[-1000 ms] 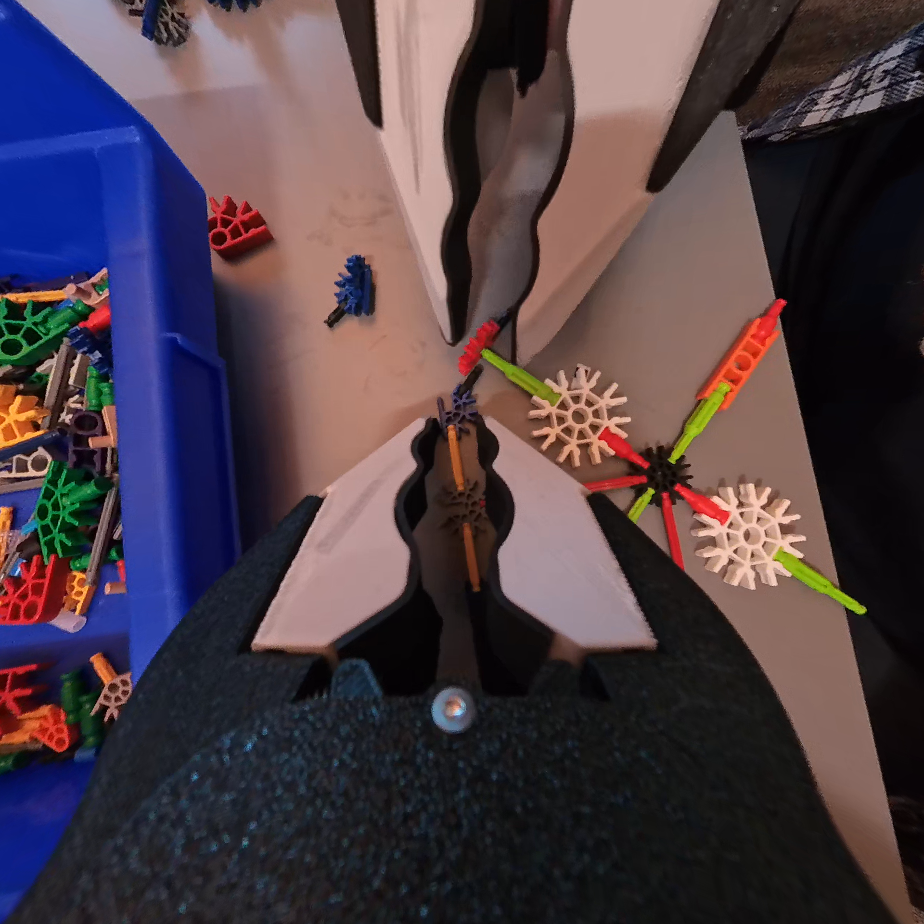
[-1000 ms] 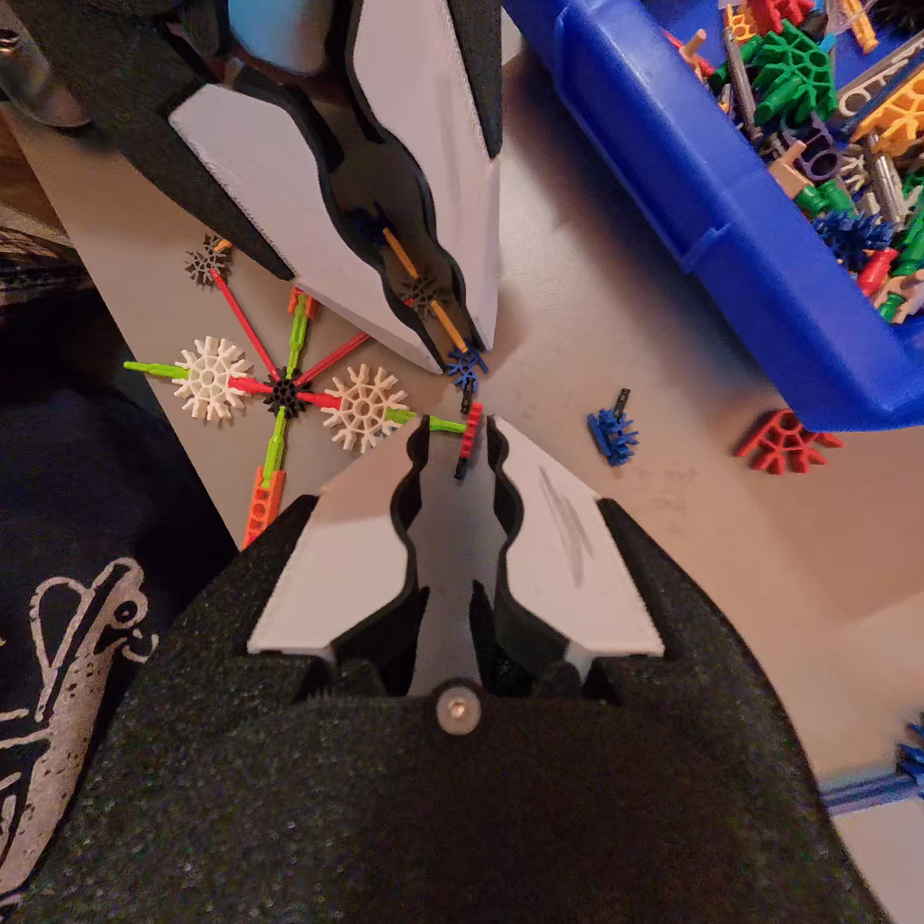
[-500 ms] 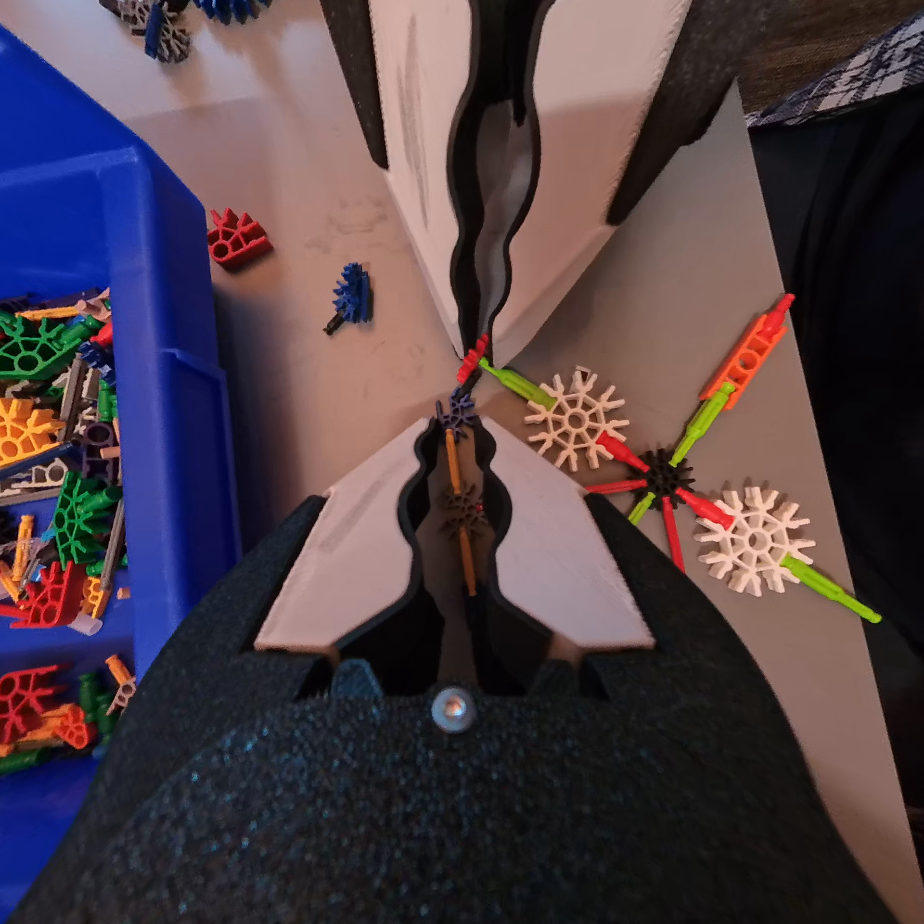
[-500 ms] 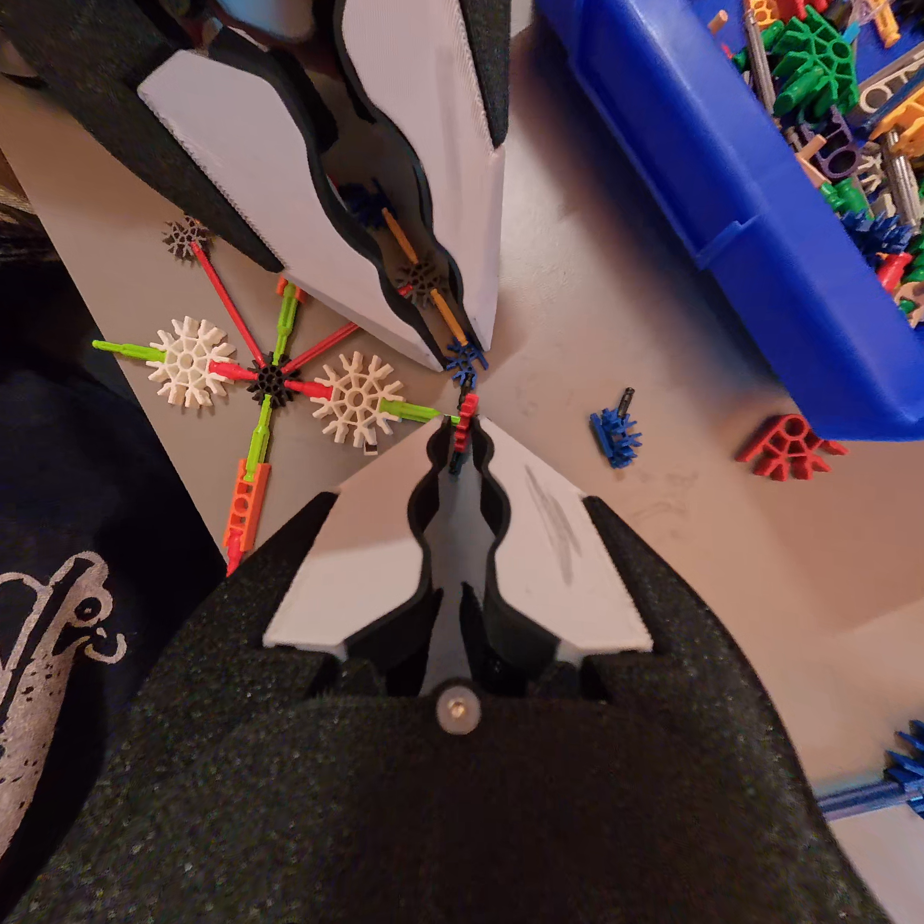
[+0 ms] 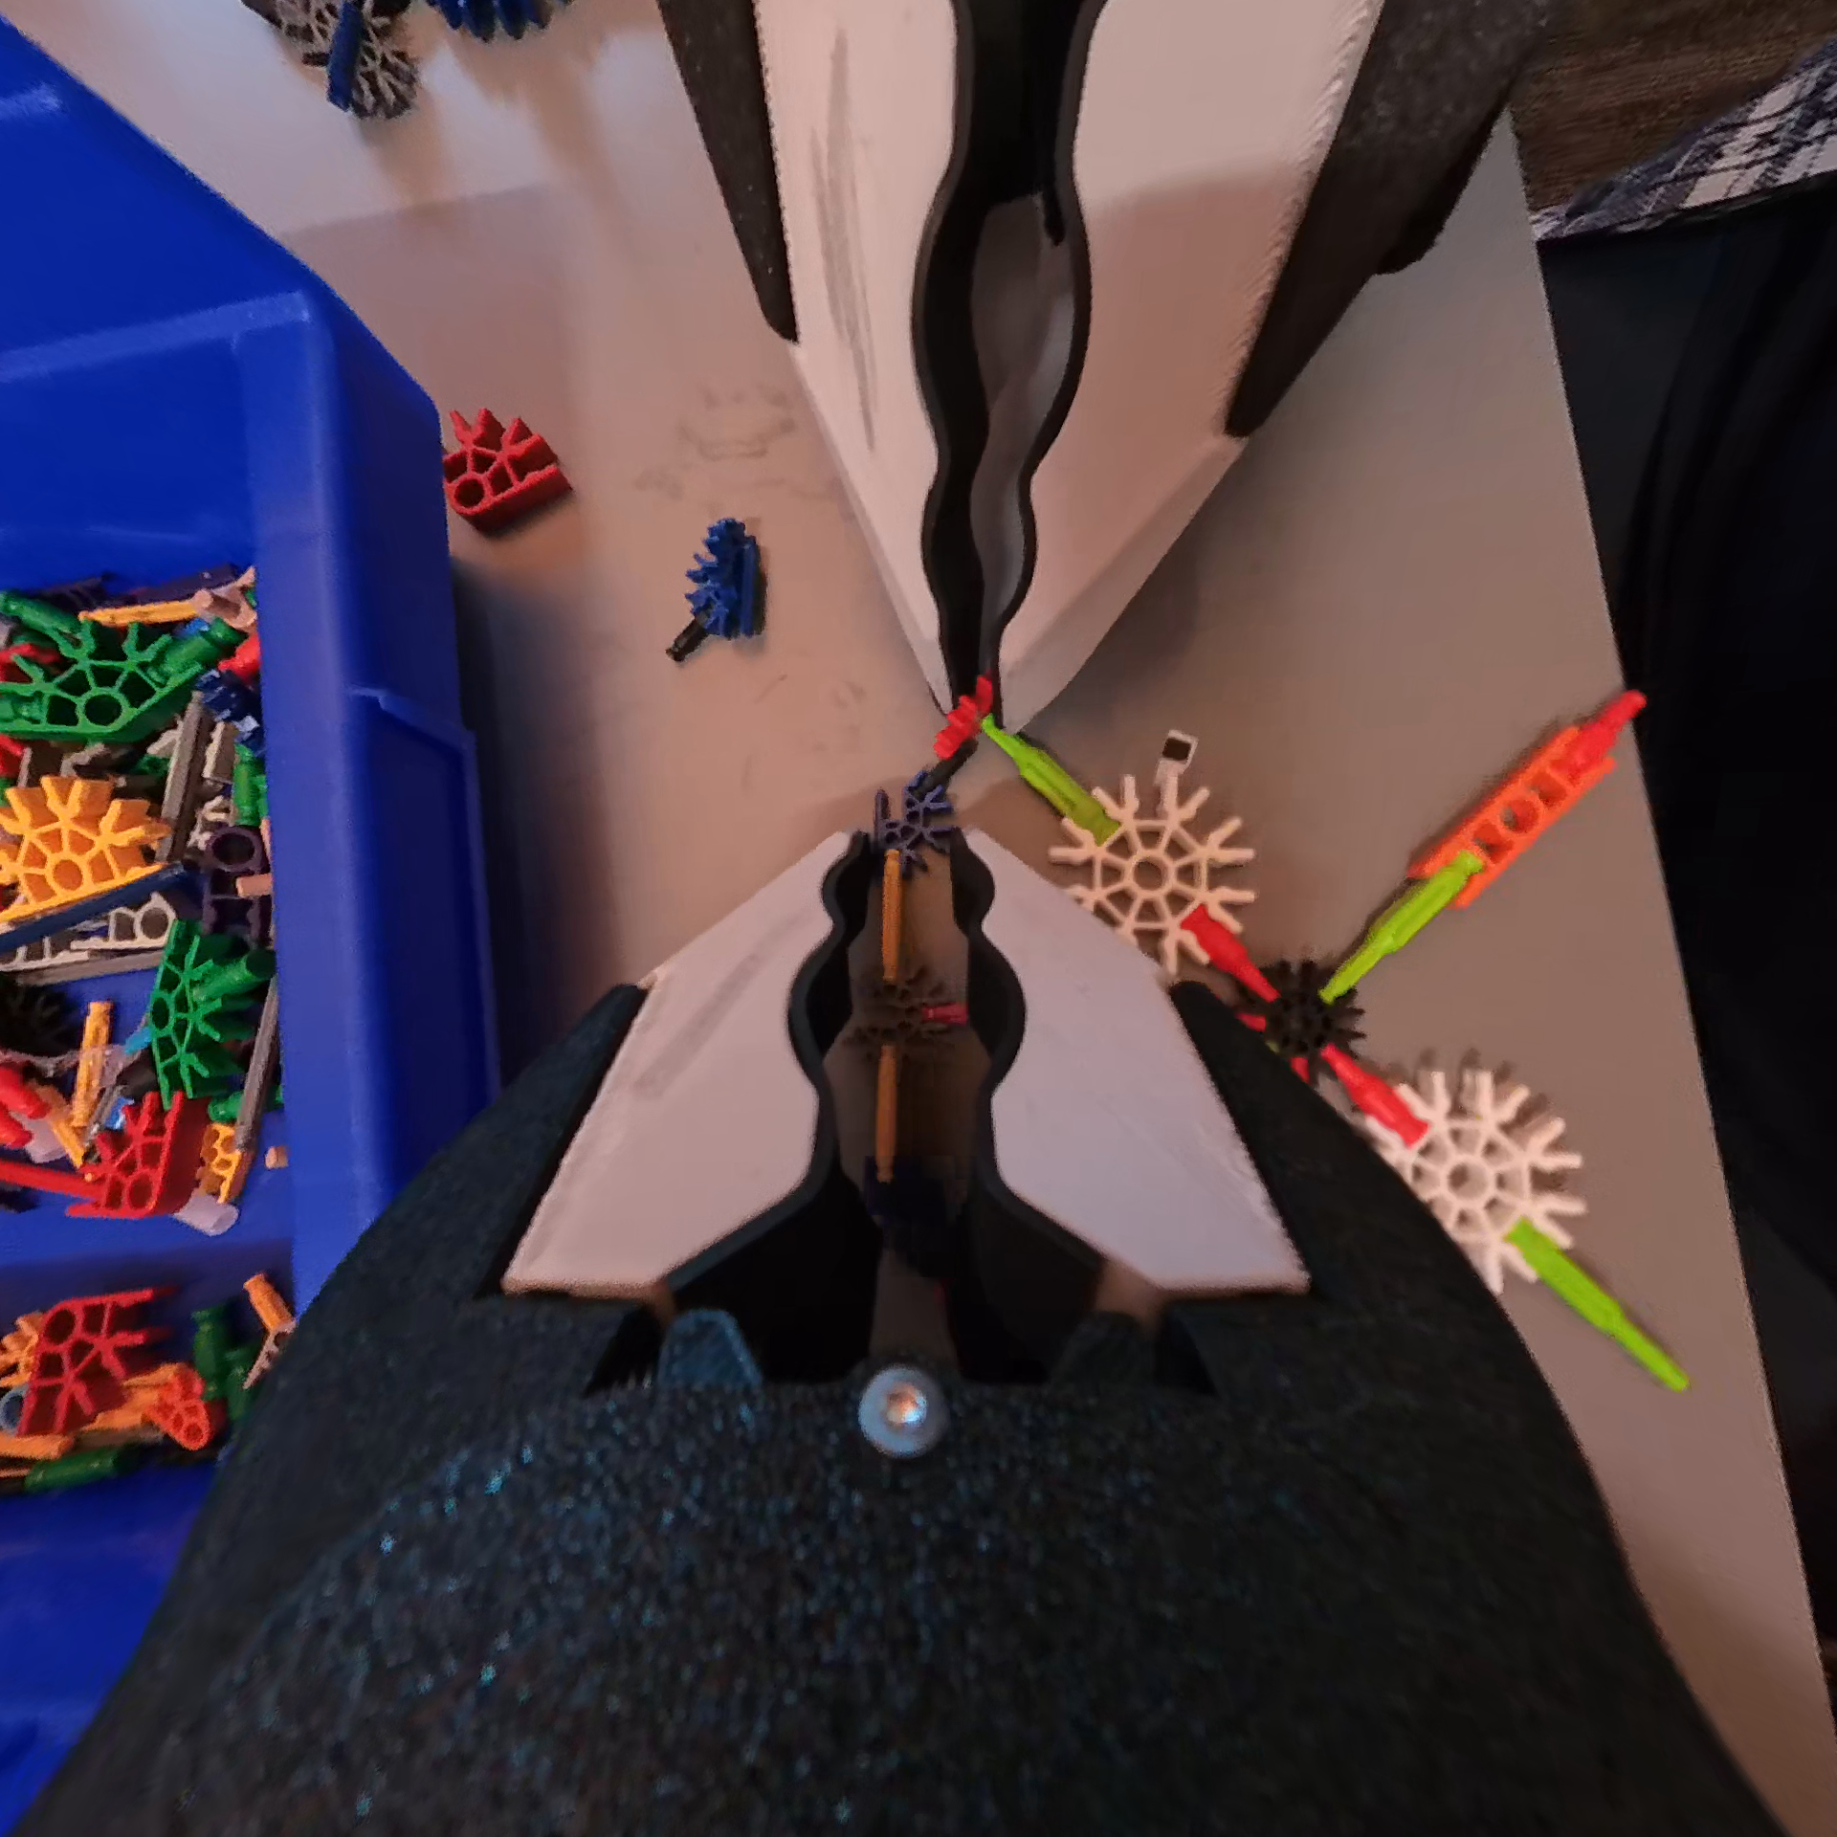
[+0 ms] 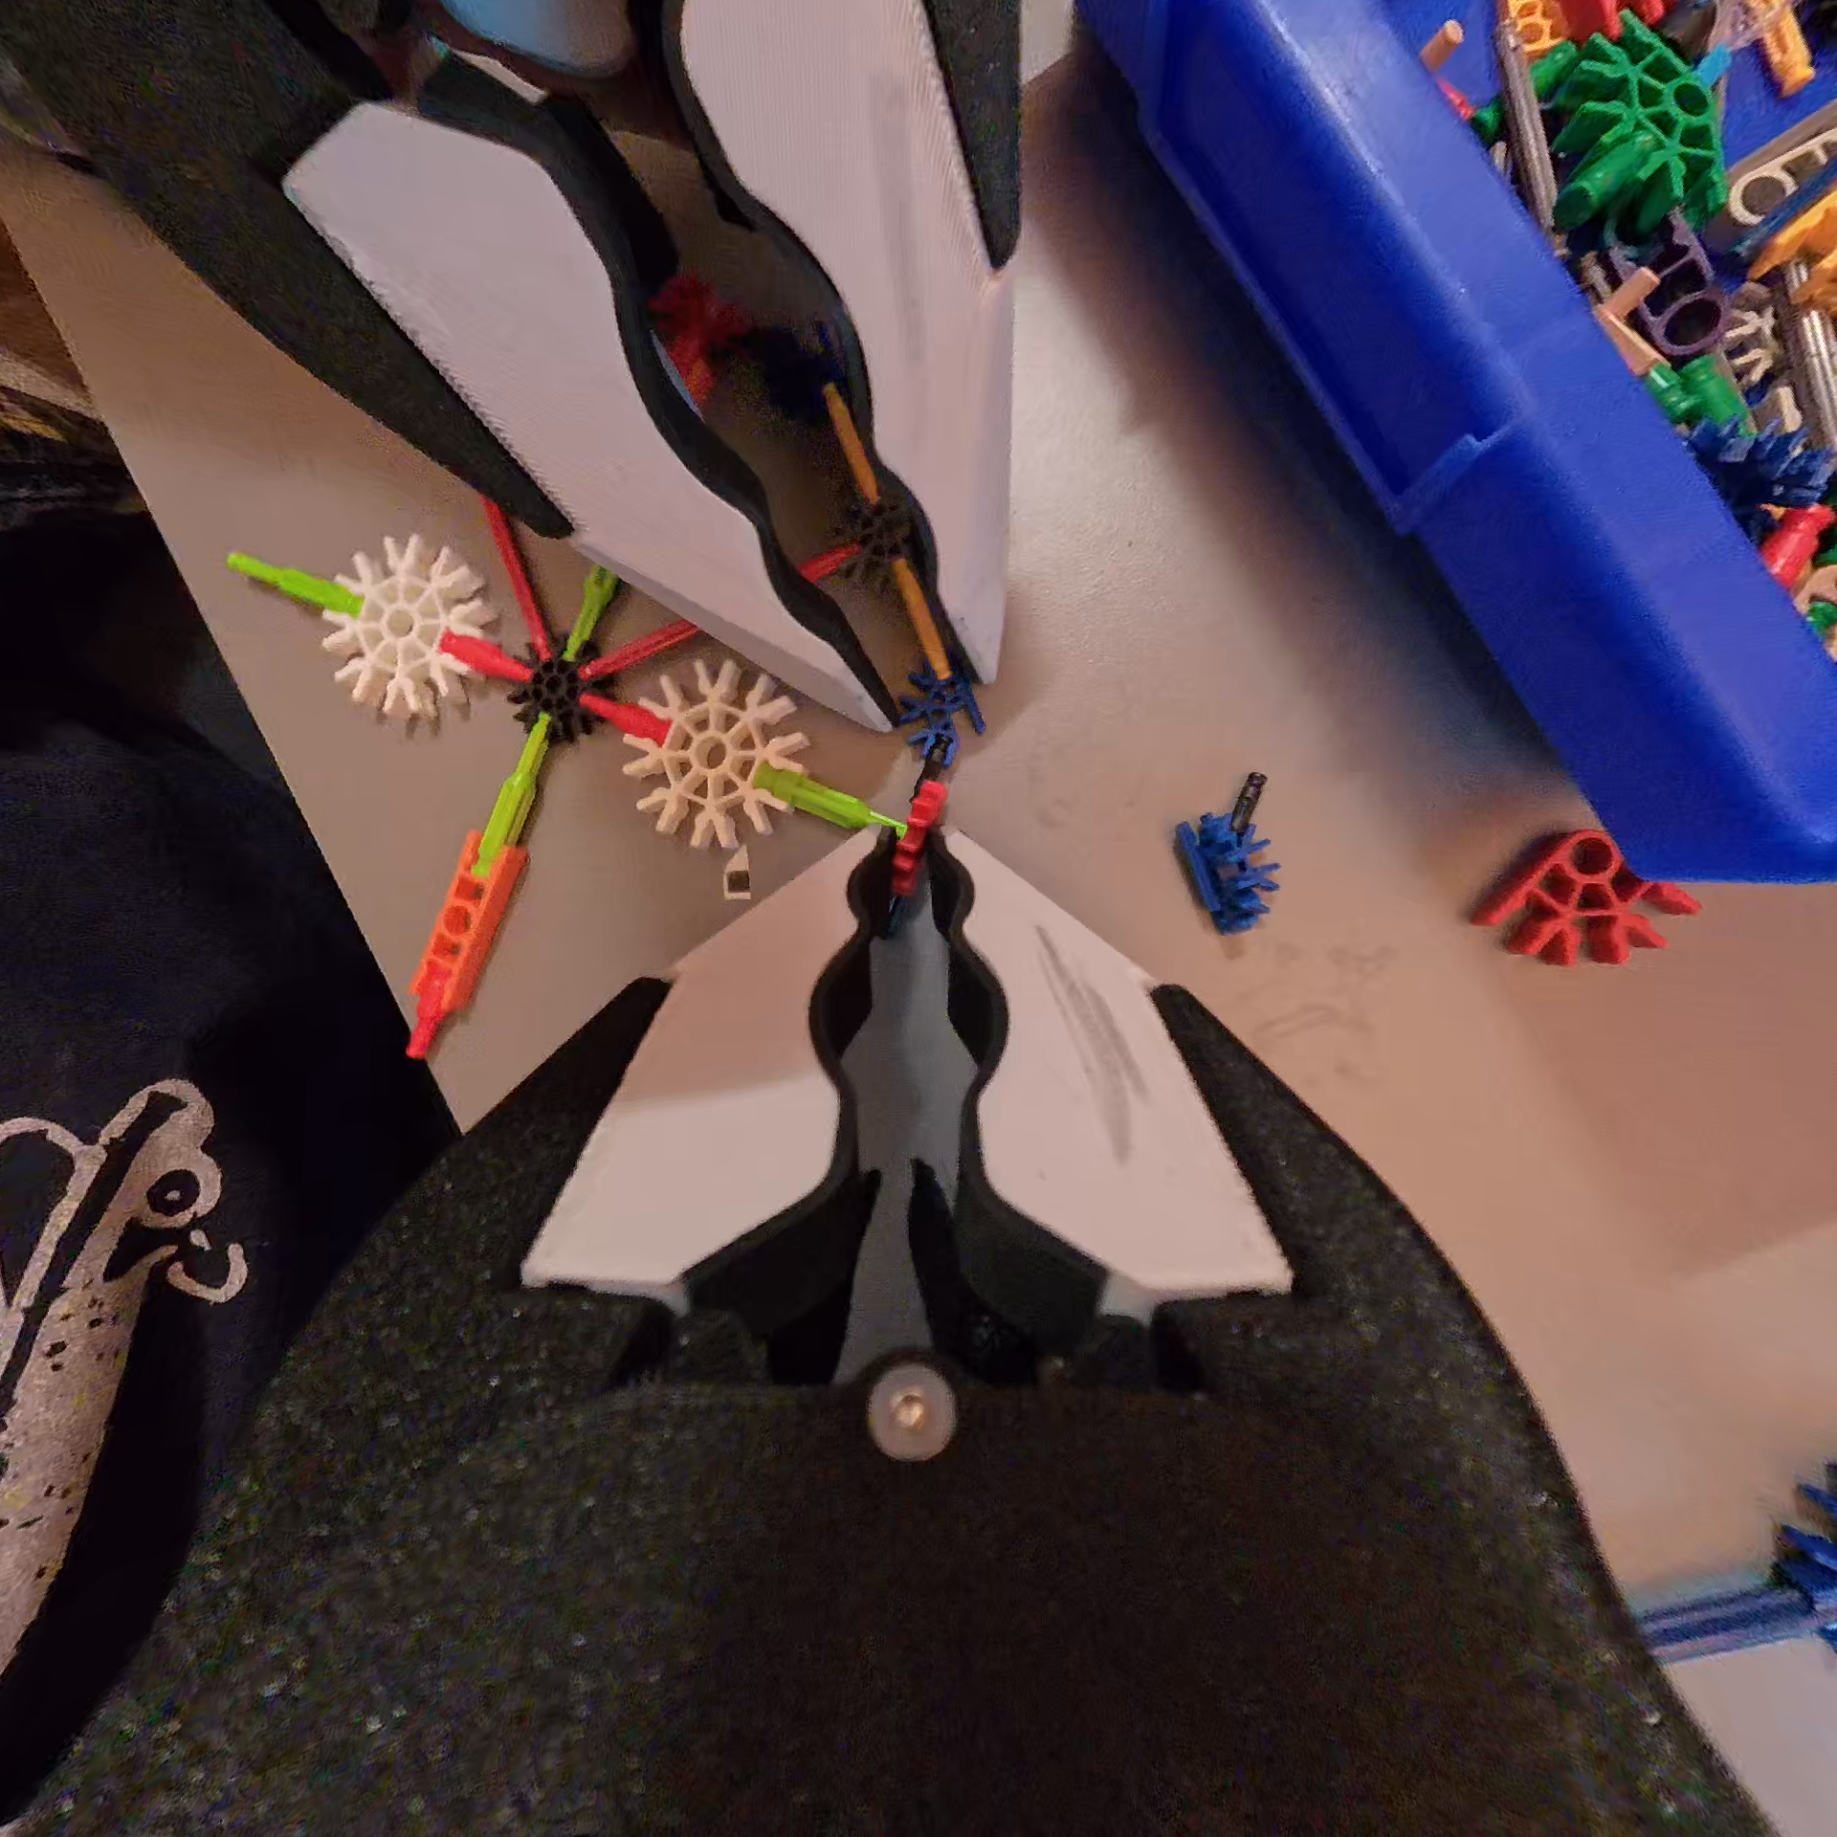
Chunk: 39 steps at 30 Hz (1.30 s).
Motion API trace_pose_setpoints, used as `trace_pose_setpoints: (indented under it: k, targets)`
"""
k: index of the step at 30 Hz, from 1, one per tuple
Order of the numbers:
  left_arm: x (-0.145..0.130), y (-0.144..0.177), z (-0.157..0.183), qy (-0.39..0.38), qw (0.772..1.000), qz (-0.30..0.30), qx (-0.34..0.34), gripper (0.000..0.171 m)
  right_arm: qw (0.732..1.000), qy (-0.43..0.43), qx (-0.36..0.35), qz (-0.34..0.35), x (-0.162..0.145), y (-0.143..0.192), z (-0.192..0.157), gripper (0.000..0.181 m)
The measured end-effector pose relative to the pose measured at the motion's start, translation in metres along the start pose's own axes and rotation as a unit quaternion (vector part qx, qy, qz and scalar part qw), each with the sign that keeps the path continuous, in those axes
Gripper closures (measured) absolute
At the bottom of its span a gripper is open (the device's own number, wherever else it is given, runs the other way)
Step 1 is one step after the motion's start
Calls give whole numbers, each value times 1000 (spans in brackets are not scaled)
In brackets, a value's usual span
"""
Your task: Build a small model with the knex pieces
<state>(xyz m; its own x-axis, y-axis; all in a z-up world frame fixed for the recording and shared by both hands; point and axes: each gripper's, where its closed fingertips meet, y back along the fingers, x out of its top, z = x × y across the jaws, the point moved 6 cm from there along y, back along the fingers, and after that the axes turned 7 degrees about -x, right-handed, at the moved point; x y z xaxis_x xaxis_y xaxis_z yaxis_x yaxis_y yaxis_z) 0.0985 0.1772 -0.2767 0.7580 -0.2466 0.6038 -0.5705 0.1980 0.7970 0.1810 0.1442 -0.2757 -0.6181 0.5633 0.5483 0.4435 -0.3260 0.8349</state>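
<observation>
A yellow rod chain is clamped by the left gripper, a red connector pinched by the right gripper, near the table edge.

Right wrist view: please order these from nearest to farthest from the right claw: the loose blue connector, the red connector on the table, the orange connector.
From the right claw:
1. Loose blue connector, on the table to its right, nearest.
2. Orange connector, to its left, at the end of a green rod of the flat assembly.
3. Red connector, far right, beside the blue bin.
</observation>
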Motion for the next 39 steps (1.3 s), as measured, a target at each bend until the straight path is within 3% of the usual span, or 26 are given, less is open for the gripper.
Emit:
trace_pose_setpoints:
  k: [11, 39]
  targets:
    - [9, -7, 1, -41, 999, 1, 24, 155, 1000, 6, 3, 4, 0, 0, 0, 176]
    - [13, -10, 4, -92, 996, -7, -16, 169, 995, 89, 38, 6, 1, -1, 2, 177]
